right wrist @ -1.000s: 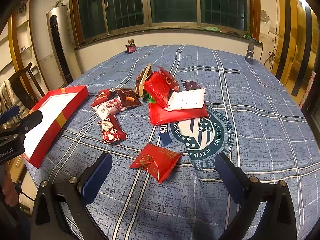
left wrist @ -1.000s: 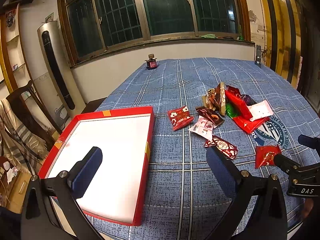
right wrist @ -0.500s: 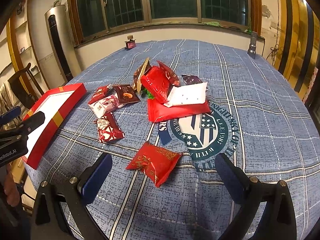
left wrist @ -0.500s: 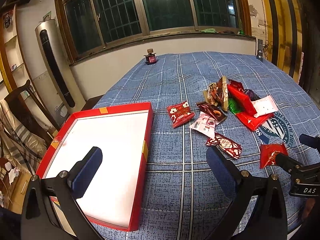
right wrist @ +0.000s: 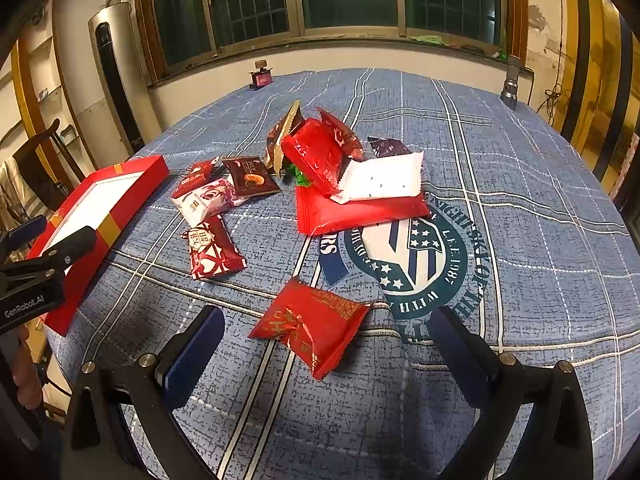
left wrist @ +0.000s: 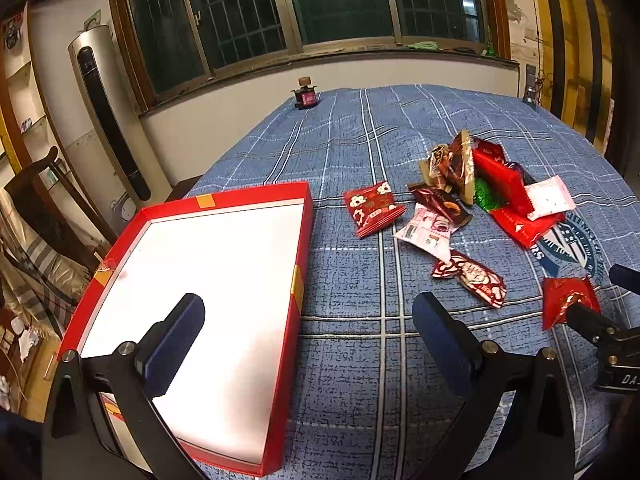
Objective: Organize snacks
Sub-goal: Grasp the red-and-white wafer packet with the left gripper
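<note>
a blue plaid tablecloth with a round crest covers the table, under dark barred windows. crinkly foil snack packets pile at 12 o'clock in the right wrist view. a red packet lies between the wide-spread right gripper fingers. the shallow red tray, white inside, sits at 10 o'clock under the left gripper, also wide and holding nothing. a flashlight stands at 1 o'clock.
</note>
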`<action>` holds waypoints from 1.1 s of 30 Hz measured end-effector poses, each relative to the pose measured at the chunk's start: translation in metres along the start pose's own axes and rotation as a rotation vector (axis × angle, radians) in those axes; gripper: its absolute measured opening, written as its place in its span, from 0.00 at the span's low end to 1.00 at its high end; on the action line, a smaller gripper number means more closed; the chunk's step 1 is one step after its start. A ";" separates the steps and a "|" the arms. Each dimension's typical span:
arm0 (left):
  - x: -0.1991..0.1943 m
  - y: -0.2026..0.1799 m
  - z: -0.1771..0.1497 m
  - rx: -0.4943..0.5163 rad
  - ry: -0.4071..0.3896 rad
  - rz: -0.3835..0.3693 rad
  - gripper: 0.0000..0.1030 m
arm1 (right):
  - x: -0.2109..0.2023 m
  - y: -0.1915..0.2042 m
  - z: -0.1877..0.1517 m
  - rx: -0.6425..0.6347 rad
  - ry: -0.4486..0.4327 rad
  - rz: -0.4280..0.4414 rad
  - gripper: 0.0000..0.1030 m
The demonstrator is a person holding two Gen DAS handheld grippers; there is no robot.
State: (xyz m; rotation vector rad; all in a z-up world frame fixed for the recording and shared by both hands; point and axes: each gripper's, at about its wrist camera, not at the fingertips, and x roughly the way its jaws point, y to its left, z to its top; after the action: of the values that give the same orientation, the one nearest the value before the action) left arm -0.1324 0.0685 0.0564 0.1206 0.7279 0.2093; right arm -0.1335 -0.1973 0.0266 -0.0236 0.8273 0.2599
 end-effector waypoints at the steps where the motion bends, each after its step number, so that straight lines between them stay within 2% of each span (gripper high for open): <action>1: 0.002 0.000 0.000 0.003 0.002 -0.001 1.00 | 0.000 -0.001 0.000 0.000 0.002 0.004 0.99; 4: 0.009 0.001 -0.001 0.014 0.027 -0.011 1.00 | 0.002 -0.002 0.000 0.005 0.011 0.021 0.99; 7: 0.015 -0.003 0.004 0.015 0.057 -0.053 1.00 | 0.006 -0.003 0.001 0.011 0.032 0.040 0.99; 11: 0.023 -0.021 0.015 0.014 0.111 -0.108 1.00 | 0.011 -0.001 0.001 0.011 0.058 0.056 0.98; 14: 0.033 -0.038 0.023 0.001 0.155 -0.145 1.00 | 0.016 -0.003 0.001 0.029 0.078 0.068 0.93; 18: 0.050 -0.056 0.028 -0.018 0.223 -0.142 1.00 | 0.021 -0.008 0.000 0.063 0.101 0.090 0.83; 23: 0.069 -0.067 0.030 -0.071 0.305 -0.158 1.00 | 0.021 -0.008 0.000 0.065 0.094 0.090 0.81; 30: 0.082 -0.081 0.021 -0.064 0.356 -0.185 1.00 | 0.024 -0.001 0.000 0.032 0.090 0.057 0.72; 33: 0.077 -0.079 0.017 -0.059 0.333 -0.191 0.97 | 0.025 0.002 0.000 0.011 0.090 0.037 0.68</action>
State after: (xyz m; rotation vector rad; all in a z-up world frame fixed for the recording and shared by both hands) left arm -0.0531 0.0086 0.0050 -0.0421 1.0573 0.0679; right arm -0.1181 -0.1903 0.0088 -0.0097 0.9194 0.2907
